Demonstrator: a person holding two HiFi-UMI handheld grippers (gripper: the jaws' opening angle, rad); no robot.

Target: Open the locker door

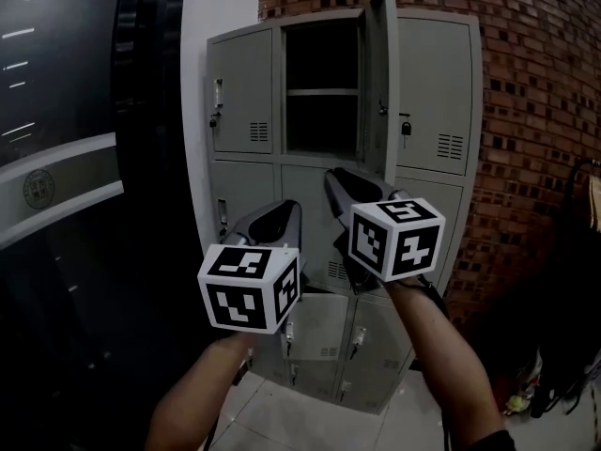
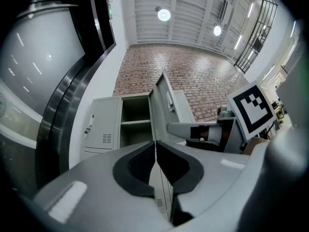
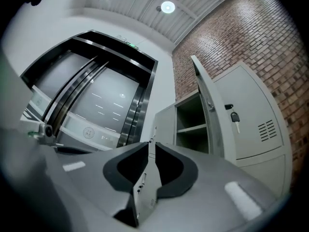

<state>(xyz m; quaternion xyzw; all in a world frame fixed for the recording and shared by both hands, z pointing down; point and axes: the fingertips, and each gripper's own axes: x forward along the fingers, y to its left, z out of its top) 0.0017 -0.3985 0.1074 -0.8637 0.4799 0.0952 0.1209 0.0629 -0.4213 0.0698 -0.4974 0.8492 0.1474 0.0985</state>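
Observation:
A grey locker bank (image 1: pixel 434 83) stands against a brick wall. Its top middle door (image 1: pixel 383 83) hangs open to the right, edge-on to me, and shows a dark compartment (image 1: pixel 322 92) with one shelf. The door (image 2: pixel 161 103) and the door (image 3: pixel 203 105) also show in both gripper views. My left gripper (image 1: pixel 282 209) is shut on nothing, short of the lockers' middle row. My right gripper (image 1: pixel 336 175) is just to its right, below the open compartment. Its jaws stand a narrow slit apart with nothing between them. Neither gripper touches the locker.
A key (image 1: pixel 406 127) hangs in the top right door, and another lock (image 1: pixel 217 111) is on the top left door. A dark curved glass wall (image 1: pixel 66 205) lies to the left. The brick wall (image 1: pixel 535 111) and dark hanging things (image 1: pixel 573 289) are at the right. Pale tiled floor (image 1: pixel 282 421) lies below.

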